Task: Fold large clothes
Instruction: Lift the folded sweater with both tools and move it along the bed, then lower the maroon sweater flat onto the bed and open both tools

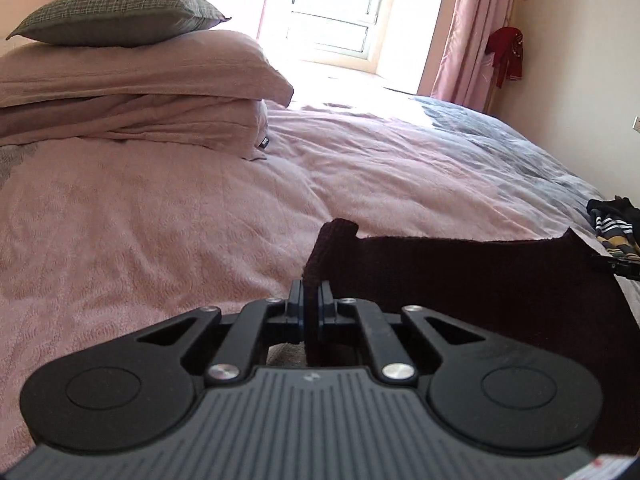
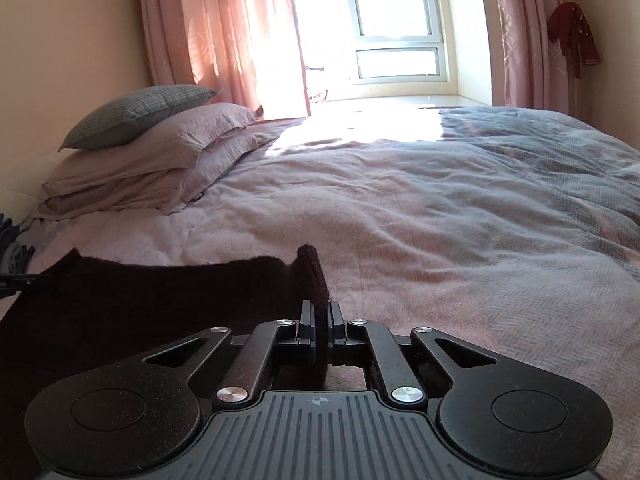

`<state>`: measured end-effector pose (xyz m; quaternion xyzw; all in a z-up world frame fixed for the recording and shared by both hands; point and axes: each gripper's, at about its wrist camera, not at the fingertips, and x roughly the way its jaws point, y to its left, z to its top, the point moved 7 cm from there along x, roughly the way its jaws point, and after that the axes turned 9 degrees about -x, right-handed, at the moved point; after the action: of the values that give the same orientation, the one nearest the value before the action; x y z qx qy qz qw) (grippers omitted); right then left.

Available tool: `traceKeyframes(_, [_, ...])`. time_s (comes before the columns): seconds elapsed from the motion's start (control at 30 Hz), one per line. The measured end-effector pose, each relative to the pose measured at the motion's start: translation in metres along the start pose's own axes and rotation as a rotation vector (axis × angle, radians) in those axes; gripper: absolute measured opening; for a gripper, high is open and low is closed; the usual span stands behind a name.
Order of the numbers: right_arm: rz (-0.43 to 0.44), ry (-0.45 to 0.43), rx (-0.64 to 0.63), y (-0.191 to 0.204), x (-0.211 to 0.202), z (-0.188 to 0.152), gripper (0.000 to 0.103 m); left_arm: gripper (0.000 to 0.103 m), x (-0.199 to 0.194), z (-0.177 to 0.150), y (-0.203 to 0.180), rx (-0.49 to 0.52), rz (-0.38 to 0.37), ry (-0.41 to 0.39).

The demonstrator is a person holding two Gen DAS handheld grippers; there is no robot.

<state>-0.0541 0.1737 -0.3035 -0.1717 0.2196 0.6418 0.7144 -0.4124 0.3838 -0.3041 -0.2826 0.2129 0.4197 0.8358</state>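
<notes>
**Dark garment pinched at both ends above the bed**

A dark maroon knitted garment [image 1: 480, 280] is seen stretched between the two grippers, over the near part of a bed covered by a pink textured bedspread [image 1: 160, 208]. In the left wrist view, the left gripper [image 1: 311, 292] is closed tight on the garment's left corner: a narrow fold of the cloth is pressed between the two pads, and a small flap stands up just beyond the fingertips. From there the upper edge of the fabric is carried away to the right, where the tip of the other tool is glimpsed at the picture's edge.

In the right wrist view, the right gripper [image 2: 320, 312] is likewise clamped on the garment [image 2: 140, 300], with a rounded bunch of knit squeezed between its pads and rising above them. The rest of the cloth is spread off to the left and below the tool, hiding the bedspread there.

Farther back, a grey cushion [image 1: 120, 14] is stacked on pink pillows [image 1: 132, 80] at the left side of the bed. A grey blanket [image 2: 540, 160] is laid over the far right part. A striped dark piece of clothing [image 1: 614, 224] lies at the bed's right edge. A sunlit window [image 2: 396, 20] is framed by pink curtains [image 2: 224, 32], and a red cloth item [image 2: 574, 34] is hung by the right wall.
</notes>
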Motion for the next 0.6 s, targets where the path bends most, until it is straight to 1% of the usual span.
traceKeyframes(0.07, [-0.008, 0.025, -0.002, -0.001, 0.011, -0.004, 0.001, 0.005, 0.015, -0.005, 0.001, 0.011, 0.025, 0.038])
traceKeyframes(0.13, [-0.015, 0.091, -0.001, -0.002, 0.027, -0.013, 0.001, 0.007, 0.032, -0.015, 0.005, 0.018, 0.069, 0.095])
traceKeyframes(0.17, [-0.014, 0.137, 0.002, -0.002, 0.035, -0.020, 0.001, 0.009, 0.038, -0.021, 0.009, 0.012, 0.083, 0.123])
traceKeyframes(0.2, [-0.021, 0.171, 0.000, -0.003, 0.040, -0.025, 0.002, 0.016, 0.039, -0.026, 0.012, 0.004, 0.095, 0.131])
traceKeyframes(0.23, [-0.026, 0.187, 0.005, -0.004, 0.039, -0.028, 0.009, 0.019, 0.033, -0.027, 0.015, -0.010, 0.098, 0.121])
traceKeyframes(0.27, [-0.038, 0.181, 0.024, -0.006, 0.032, -0.027, 0.027, 0.027, 0.025, -0.027, 0.017, -0.027, 0.096, 0.109])
traceKeyframes(0.3, [-0.053, 0.161, 0.052, -0.009, 0.021, -0.026, 0.036, 0.034, 0.013, -0.026, 0.021, -0.049, 0.092, 0.097])
traceKeyframes(0.33, [-0.052, 0.128, 0.094, -0.012, 0.002, -0.026, 0.046, 0.034, -0.002, -0.026, 0.025, -0.074, 0.076, 0.084])
traceKeyframes(0.4, [-0.003, 0.063, 0.181, -0.011, -0.040, -0.029, 0.046, 0.040, -0.036, -0.032, 0.033, -0.136, 0.034, 0.070])
traceKeyframes(0.47, [0.048, 0.030, 0.250, -0.006, -0.083, -0.042, 0.046, 0.043, -0.072, -0.045, 0.039, -0.196, -0.005, 0.057])
traceKeyframes(0.53, [0.092, 0.018, 0.304, 0.004, -0.120, -0.064, 0.046, 0.045, -0.107, -0.064, 0.039, -0.232, -0.047, 0.054])
traceKeyframes(0.6, [0.123, 0.021, 0.350, 0.015, -0.146, -0.086, 0.046, 0.050, -0.133, -0.085, 0.035, -0.257, -0.078, 0.054])
